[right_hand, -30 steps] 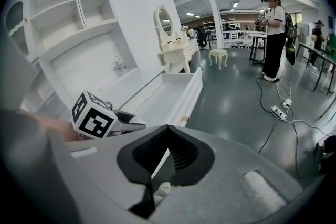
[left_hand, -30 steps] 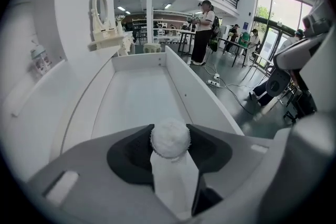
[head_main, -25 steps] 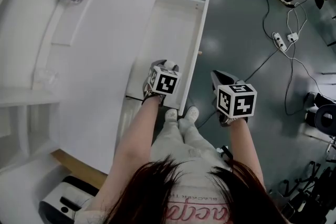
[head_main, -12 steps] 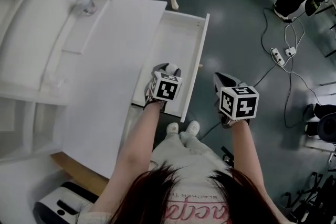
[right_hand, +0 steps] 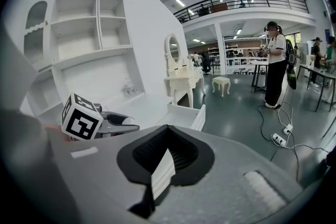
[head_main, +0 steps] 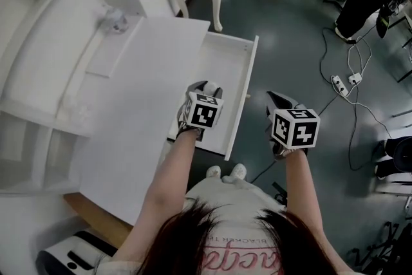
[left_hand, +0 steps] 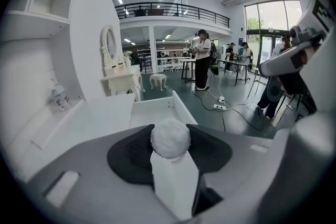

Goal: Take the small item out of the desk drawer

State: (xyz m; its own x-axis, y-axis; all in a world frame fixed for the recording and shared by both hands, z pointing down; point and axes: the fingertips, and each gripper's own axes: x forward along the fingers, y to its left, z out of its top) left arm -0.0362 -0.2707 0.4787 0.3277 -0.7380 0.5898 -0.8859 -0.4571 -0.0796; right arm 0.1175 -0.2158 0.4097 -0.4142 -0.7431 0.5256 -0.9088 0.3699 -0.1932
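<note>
Ball held above open drawer

Left gripper [head_main: 206, 87], nearest the person, has its jaws partly apart and clamped on a small white fuzzy ball [left_hand: 170, 138]. The ball sits at the jaw tips, over the near end of the open drawer [head_main: 248, 71]. Just beside it, over the dark floor [head_main: 302, 42], the right gripper [head_main: 278, 100] has its jaws together with nothing between them. The drawer stands pulled out of the white desk [head_main: 145, 80]. Farther back, a small bottle [head_main: 114, 20] stands on the desk.

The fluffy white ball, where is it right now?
In the left gripper view, the fluffy white ball is pinched between the left gripper's jaws, over the open drawer of the white desk.
</note>
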